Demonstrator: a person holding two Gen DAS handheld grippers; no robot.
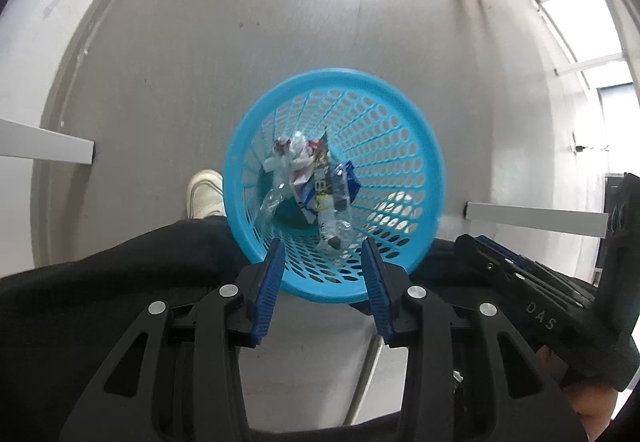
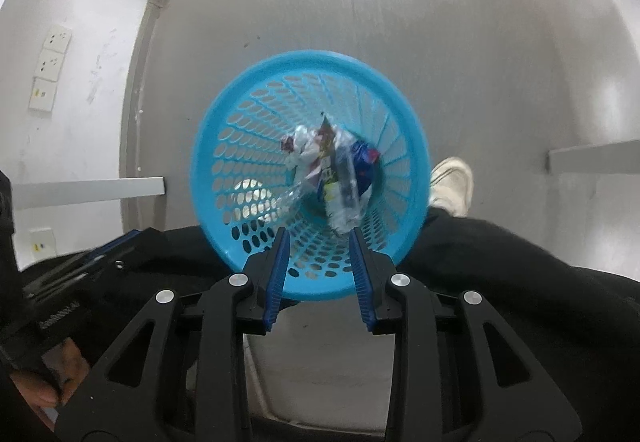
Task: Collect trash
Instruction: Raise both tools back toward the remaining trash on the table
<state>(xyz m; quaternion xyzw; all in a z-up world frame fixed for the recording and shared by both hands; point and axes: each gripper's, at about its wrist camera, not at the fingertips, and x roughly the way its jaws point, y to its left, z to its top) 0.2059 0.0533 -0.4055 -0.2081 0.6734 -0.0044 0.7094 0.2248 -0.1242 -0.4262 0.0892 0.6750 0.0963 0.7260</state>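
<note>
A blue perforated waste basket (image 1: 400,146) stands on the grey floor, seen from above; it also shows in the right wrist view (image 2: 240,146). Inside lies trash (image 1: 308,178): crumpled clear plastic, white paper and printed wrappers, seen too in the right wrist view (image 2: 336,170). My left gripper (image 1: 325,246) is open and empty above the basket's near rim. My right gripper (image 2: 318,238) is open and empty, also above the near rim. The right gripper's body (image 1: 532,302) shows at the right of the left wrist view.
The person's white shoe (image 1: 206,194) and black trousers (image 1: 120,274) are beside the basket; the shoe also shows in the right wrist view (image 2: 452,182). White table legs (image 1: 48,146) stand around. Wall sockets (image 2: 52,58) are on the left wall.
</note>
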